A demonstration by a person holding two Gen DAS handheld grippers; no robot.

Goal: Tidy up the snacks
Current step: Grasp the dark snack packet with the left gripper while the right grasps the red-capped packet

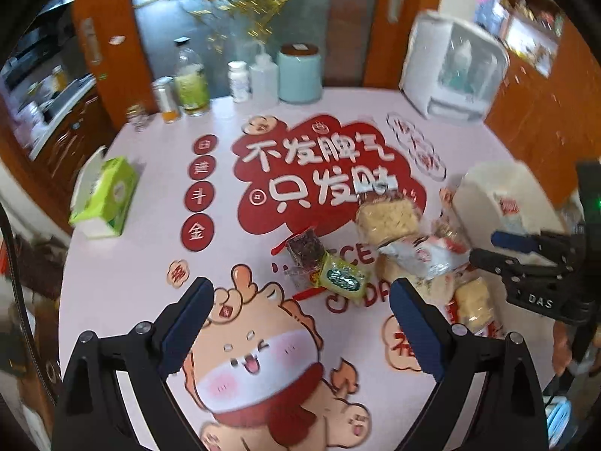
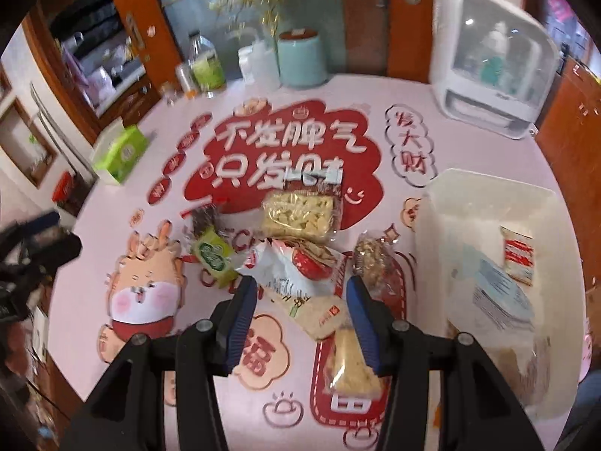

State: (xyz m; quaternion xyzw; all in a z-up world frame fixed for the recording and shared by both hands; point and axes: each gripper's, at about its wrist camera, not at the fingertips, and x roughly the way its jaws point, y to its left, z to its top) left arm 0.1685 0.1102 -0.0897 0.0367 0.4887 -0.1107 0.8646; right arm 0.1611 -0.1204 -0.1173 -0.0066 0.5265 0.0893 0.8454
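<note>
A heap of wrapped snacks lies mid-table: a yellow crispy bar, a green packet, a dark bar, a white-and-red packet, a nut bar and a pale bar. A translucent white bin at the right holds a red-striped packet and a blue-grey packet. My right gripper is open, hovering over the near snacks, and shows in the left wrist view. My left gripper is open and empty above the cartoon print.
The pink table cover has red lettering. A green tissue pack lies at the left. Bottles and a mint canister stand at the back. A white appliance stands back right.
</note>
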